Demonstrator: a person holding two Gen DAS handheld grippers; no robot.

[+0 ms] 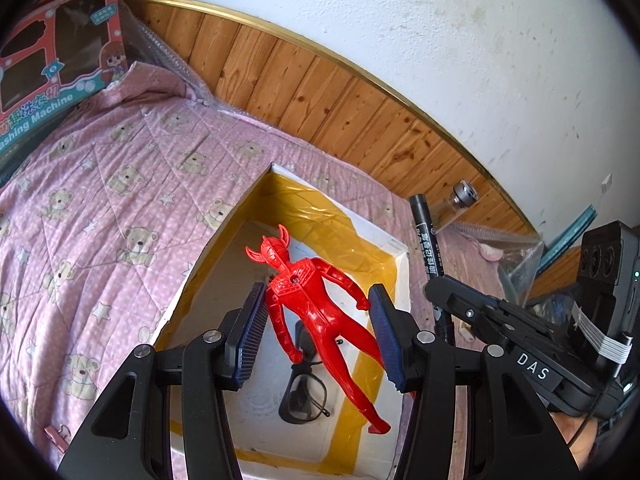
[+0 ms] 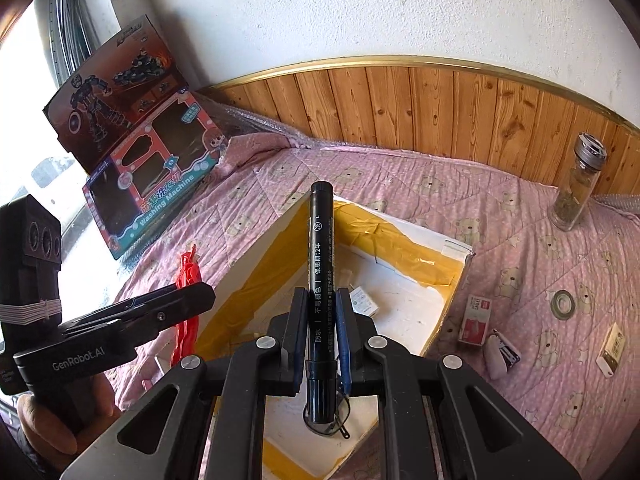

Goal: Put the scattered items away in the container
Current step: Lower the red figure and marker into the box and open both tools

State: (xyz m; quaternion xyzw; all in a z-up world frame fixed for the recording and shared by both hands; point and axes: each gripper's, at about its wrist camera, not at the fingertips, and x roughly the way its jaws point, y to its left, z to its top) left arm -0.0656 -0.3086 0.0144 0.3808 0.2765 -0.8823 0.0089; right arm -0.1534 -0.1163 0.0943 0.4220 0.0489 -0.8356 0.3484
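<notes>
Glossy red horned figure [image 1: 316,316] between the parted left claw [image 1: 318,334] (right claw [image 2: 322,330] clamping black marker [image 2: 320,292]).

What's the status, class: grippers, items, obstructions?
Left gripper open around red figure over box. Right gripper clamps black marker. Glasses already inside.

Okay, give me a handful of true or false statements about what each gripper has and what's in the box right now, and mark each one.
1. The right gripper is shut on a black marker. True.
2. The red figure lies on the quilt outside the box. False: it is over the white box, between the left gripper pads.
3. A pair of glasses lies in the box. True.
4. The glass bottle lies inside the box. False: it stands upright on the quilt near the wall.
</notes>
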